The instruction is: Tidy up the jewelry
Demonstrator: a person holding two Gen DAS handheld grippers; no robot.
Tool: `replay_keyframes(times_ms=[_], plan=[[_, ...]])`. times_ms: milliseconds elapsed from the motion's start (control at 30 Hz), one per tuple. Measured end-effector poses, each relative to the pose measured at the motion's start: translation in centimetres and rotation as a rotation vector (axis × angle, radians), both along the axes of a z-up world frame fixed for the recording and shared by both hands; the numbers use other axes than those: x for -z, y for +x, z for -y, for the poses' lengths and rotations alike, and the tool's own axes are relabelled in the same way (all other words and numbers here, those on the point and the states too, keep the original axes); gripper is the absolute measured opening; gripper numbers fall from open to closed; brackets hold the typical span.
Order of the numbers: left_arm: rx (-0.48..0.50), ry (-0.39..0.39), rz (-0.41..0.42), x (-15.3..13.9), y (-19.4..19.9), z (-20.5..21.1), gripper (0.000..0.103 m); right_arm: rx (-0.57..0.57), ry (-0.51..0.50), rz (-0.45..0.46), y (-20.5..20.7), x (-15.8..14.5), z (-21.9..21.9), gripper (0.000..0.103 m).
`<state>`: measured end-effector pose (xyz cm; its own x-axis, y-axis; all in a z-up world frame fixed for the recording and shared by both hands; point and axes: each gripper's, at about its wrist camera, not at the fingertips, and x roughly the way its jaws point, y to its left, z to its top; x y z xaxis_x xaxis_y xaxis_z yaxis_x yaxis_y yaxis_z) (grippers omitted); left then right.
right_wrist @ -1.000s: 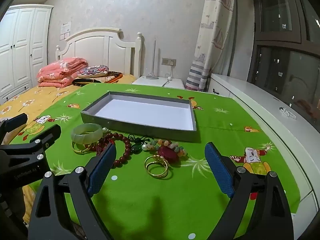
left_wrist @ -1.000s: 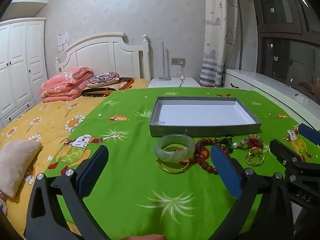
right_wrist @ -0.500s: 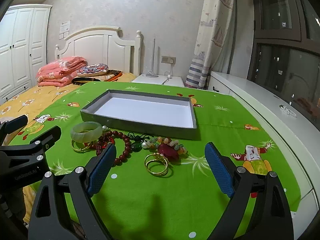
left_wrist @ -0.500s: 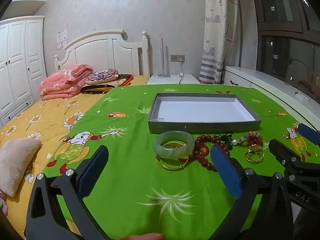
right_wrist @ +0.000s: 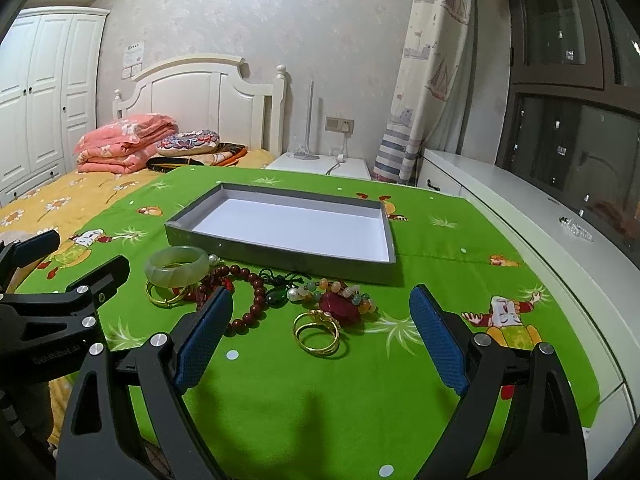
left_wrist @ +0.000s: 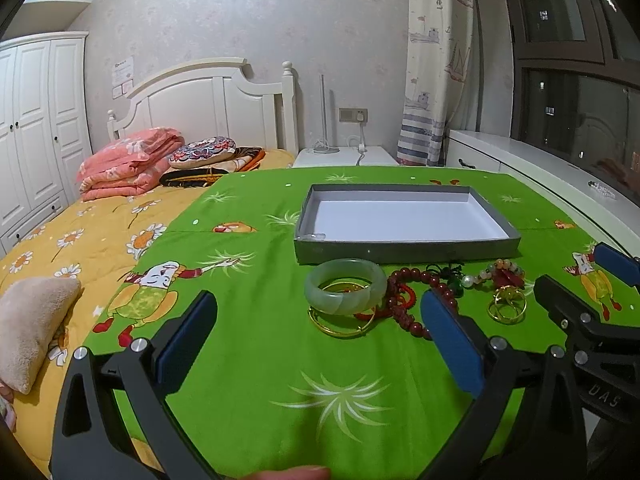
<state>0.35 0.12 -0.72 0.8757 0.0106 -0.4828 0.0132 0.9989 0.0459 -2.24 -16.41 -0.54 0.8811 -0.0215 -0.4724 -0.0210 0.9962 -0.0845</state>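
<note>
White headboard (left_wrist: 208, 100), pink quilt (left_wrist: 124, 164) — white wardrobe (left_wrist: 36, 120); striped curtain (right_wrist: 416, 92)

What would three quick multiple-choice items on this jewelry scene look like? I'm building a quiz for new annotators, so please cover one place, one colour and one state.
1. Where does the jade bangle lie?
A. inside the tray
B. on the green cloth, in front of the tray
C. on the bed

2. What colour is the round-bead bracelet?
A. dark red
B. white
C. blue

3. What state is the grey tray in?
A. covered by a lid
B. full of jewelry
C. open and empty

Answers:
1. B: the bangle sits on the green cloth on the near side of the tray's front wall.
2. A: its beads are dark red against the cloth.
3. C: only the tray's bare white floor shows, and all the jewelry lies outside it.
</note>
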Motion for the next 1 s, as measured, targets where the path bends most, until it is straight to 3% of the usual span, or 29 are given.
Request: replay_keyframes(times_ms=[1000], plan=[[0.018,0.008,-0.02,0.32,-0.2,0.61,0.099,0.009,0.031,-0.008,-0.35,0.4,0.82,0.084]])
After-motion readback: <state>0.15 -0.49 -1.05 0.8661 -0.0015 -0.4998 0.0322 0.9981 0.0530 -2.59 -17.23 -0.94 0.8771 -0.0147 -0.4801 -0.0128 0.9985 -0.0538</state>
